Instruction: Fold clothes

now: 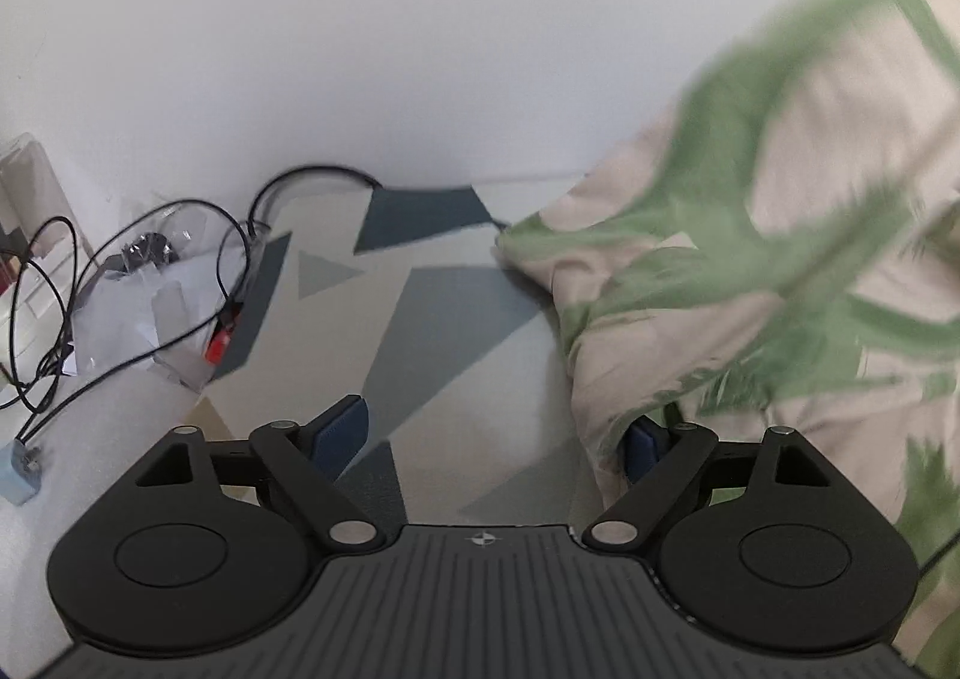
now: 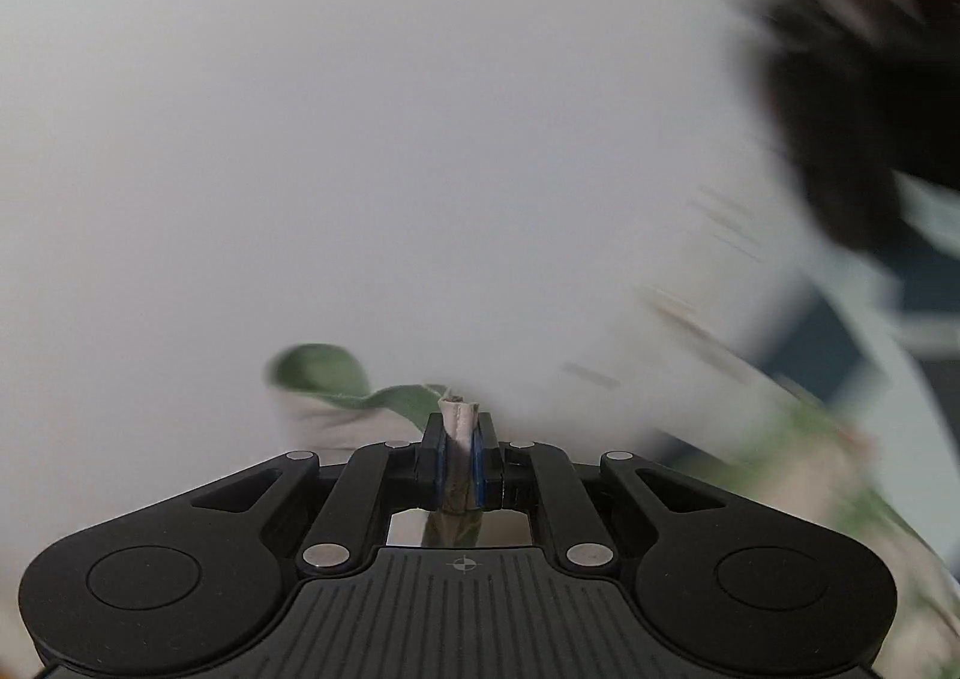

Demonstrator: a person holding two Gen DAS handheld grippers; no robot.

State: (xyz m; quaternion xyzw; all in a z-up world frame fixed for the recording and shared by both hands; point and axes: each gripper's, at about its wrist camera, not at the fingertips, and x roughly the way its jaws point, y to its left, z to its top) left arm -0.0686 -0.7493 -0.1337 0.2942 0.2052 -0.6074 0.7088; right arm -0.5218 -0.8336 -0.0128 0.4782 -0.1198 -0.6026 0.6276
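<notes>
Item: leaf-print garment point(image 1: 750, 271), right half of frame, hanging over patterned mat point(image 1: 432, 313). Right gripper point(image 2: 459, 439) pinches its hem, likely for lifting. Left gripper point(image 1: 486, 433) wide, empty, presumably awaiting a second grasp.

The garment point(image 1: 750, 259) is soft matt cloth, beige with green leaf print; a stitched hem shows in the right wrist view. Both grippers point(image 1: 489, 439) point(image 2: 461, 457) are matt black plastic with ribbed housings, dull metal pins and blue rubbery pads point(image 1: 342, 433). Cables point(image 1: 54, 283) look glossy black. The wall point(image 1: 420, 49) is smooth matt white.
</notes>
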